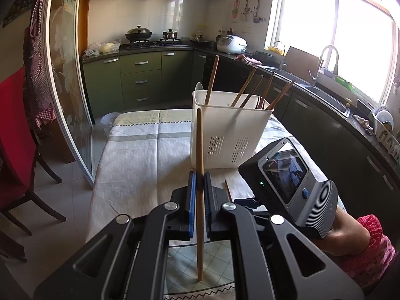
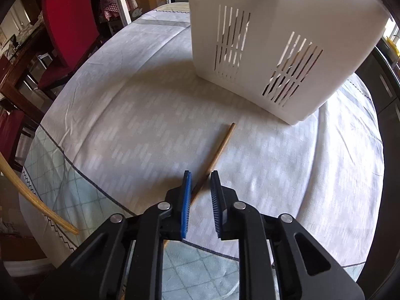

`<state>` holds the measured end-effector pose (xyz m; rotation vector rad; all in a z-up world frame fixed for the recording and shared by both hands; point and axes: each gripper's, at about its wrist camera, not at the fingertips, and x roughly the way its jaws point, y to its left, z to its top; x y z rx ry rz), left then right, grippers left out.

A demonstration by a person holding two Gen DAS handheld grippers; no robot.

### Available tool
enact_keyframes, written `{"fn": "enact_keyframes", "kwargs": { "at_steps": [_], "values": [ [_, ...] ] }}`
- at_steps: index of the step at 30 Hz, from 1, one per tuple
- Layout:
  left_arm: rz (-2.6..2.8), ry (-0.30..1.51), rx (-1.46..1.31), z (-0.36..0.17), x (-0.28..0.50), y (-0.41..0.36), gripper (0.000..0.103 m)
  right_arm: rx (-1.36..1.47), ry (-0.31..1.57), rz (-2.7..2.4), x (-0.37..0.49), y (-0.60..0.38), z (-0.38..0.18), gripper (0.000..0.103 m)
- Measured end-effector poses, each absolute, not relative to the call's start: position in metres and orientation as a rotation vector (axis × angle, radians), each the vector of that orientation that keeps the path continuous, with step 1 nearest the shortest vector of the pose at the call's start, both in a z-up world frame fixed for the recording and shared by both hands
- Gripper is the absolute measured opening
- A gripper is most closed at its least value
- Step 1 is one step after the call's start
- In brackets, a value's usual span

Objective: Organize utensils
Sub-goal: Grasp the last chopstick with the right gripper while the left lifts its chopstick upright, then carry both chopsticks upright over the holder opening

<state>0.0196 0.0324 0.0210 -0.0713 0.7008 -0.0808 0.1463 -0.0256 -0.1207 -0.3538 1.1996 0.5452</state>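
1. sorting chopsticks into the white holder (image 1: 225, 135) on the tablecloth (image 1: 140, 155); approx five sticks (image 1: 246, 90) already stand inside, w/ what may be a spoon behind, hard to tell.
2. left gripper (image 1: 199, 187) is clamped on an upright chopstick (image 1: 199, 150), not yet in the holder.
3. right gripper (image 2: 200, 182) is narrow, pads straddling the last chopstick (image 2: 220, 147) lying on the cloth, apparently not pinching it yet.
4. left to do: two sticks.
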Motion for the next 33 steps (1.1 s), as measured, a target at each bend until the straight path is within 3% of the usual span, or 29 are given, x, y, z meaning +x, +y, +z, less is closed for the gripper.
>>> {"fn": "enact_keyframes", "kwargs": {
  "at_steps": [12, 24, 33],
  "values": [
    [-0.083, 0.704, -0.068, 0.021, 0.022, 0.030, 0.006, -0.240, 1.184, 0.582, 0.153, -0.064, -0.108, 0.007],
    [-0.080, 0.680, -0.057, 0.028, 0.019, 0.025, 0.006, -0.055, 0.873, 0.582, 0.109, -0.125, -0.021, 0.006],
    [-0.077, 0.663, -0.048, 0.034, 0.014, 0.024, 0.006, -0.024, 0.767, 0.587, 0.080, -0.153, 0.014, 0.006]
  ]
}}
